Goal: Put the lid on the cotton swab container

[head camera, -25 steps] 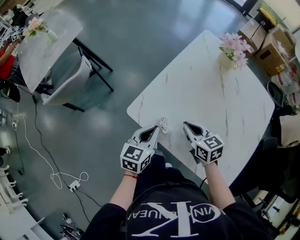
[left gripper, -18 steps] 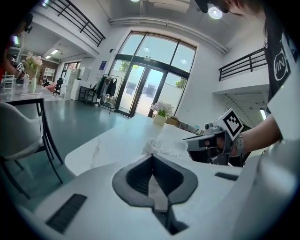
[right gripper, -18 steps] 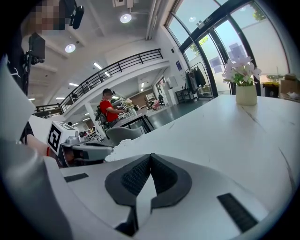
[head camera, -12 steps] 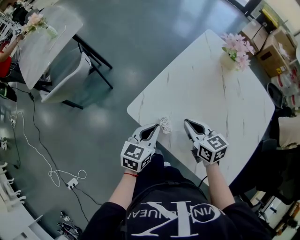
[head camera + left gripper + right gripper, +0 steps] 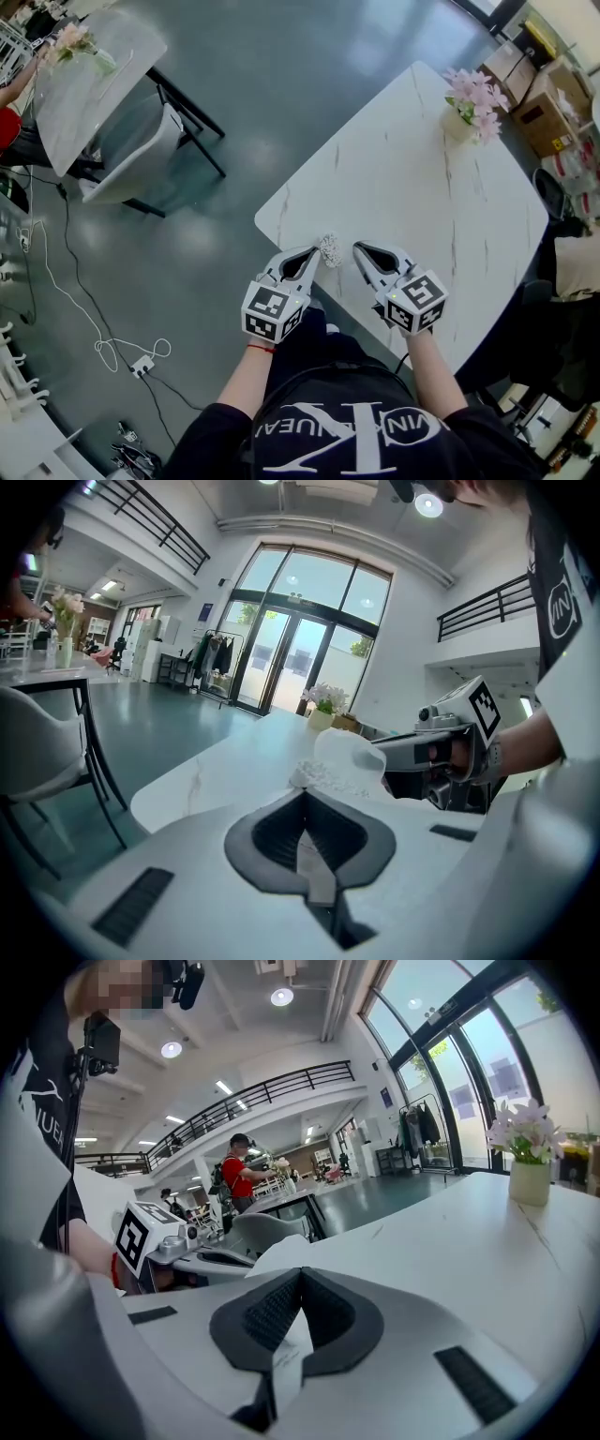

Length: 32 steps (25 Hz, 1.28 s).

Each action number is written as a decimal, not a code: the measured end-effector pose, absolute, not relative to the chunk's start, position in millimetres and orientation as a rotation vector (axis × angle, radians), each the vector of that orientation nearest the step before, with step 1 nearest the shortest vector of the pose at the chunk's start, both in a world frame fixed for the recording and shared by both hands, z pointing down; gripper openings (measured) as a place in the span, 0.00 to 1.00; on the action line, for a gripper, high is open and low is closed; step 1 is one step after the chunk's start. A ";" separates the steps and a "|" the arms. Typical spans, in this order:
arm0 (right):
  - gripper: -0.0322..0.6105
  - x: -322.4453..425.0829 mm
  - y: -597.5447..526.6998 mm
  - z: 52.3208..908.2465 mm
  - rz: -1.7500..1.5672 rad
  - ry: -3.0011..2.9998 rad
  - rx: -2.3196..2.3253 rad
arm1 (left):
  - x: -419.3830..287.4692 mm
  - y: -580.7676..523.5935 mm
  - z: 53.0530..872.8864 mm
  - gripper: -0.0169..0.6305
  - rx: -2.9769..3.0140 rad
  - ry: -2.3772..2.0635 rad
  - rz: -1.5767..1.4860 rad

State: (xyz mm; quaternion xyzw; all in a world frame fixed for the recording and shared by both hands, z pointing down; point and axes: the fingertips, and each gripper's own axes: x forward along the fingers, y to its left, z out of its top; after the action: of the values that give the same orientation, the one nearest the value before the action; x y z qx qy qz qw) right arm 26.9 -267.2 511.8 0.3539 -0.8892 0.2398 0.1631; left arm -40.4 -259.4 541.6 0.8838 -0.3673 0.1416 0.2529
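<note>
The cotton swab container, a small clear tub packed with white swabs, sits at the near corner of the white marble table. My left gripper is shut on it; in the left gripper view the swabs show just past its jaws. My right gripper is shut on the translucent lid, which hangs just right of and slightly above the swabs. In the right gripper view the lid shows as a white edge beyond the jaws, with the left gripper close behind.
A vase of pink flowers stands at the table's far side. Left of the table is grey floor with a second marble table, a white chair and cables. Cardboard boxes lie at the right.
My right gripper has moved left with the lid, closing the gap to the swab container. The left gripper has held still.
</note>
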 end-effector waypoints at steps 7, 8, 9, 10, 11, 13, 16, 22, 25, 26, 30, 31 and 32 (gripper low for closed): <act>0.05 12.9 -266.0 508.2 0.634 -2.539 0.962 | -43.4 -260.0 541.4 0.03 2.391 -1.014 0.379; 0.05 10.8 -266.2 507.3 0.627 -2.543 0.954 | -43.2 -260.0 541.6 0.03 2.389 -1.016 0.377; 0.05 8.5 -266.3 506.6 0.621 -2.546 0.945 | -43.0 -260.1 541.8 0.03 2.387 -1.017 0.376; 0.05 6.3 -266.4 506.4 0.616 -2.548 0.935 | -42.9 -260.3 542.0 0.03 2.386 -1.018 0.375; 0.05 4.2 -266.2 506.5 0.609 -2.547 0.925 | -42.9 -260.4 542.0 0.03 2.386 -1.018 0.374; 0.05 0.4 -265.4 506.5 0.588 -2.540 0.908 | -43.2 -260.6 541.7 0.03 2.386 -1.017 0.373; 0.05 -4.3 -264.3 506.5 0.543 -2.523 0.886 | -43.3 -260.3 541.2 0.03 2.382 -1.017 0.370; 0.05 -10.4 -261.6 509.1 0.409 -2.461 0.822 | -43.4 -259.7 542.0 0.03 2.377 -1.016 0.362; 0.05 -13.3 -261.2 508.8 0.383 -2.440 0.804 | -50.3 -263.1 535.8 0.03 2.380 -1.050 0.348; 0.05 -13.8 -261.4 508.5 0.375 -2.433 0.801 | -53.3 -265.5 531.2 0.03 2.382 -1.067 0.333; 0.05 -14.9 -261.3 507.9 0.350 -2.418 0.797 | -52.5 -272.8 508.8 0.03 2.437 -1.061 0.274; 0.05 -14.9 -261.1 508.3 0.350 -2.417 0.797 | -49.4 -273.5 504.6 0.03 2.461 -1.045 0.272; 0.05 -14.8 -261.1 508.7 0.353 -2.417 0.798 | -46.1 -274.1 501.7 0.03 2.486 -1.027 0.279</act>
State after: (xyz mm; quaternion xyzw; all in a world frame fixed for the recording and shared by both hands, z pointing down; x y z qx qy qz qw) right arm -14.8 -261.1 508.7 0.2978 -0.9024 0.1319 0.2822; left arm -46.1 -274.1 501.7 0.8974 -0.3708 0.1009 0.2170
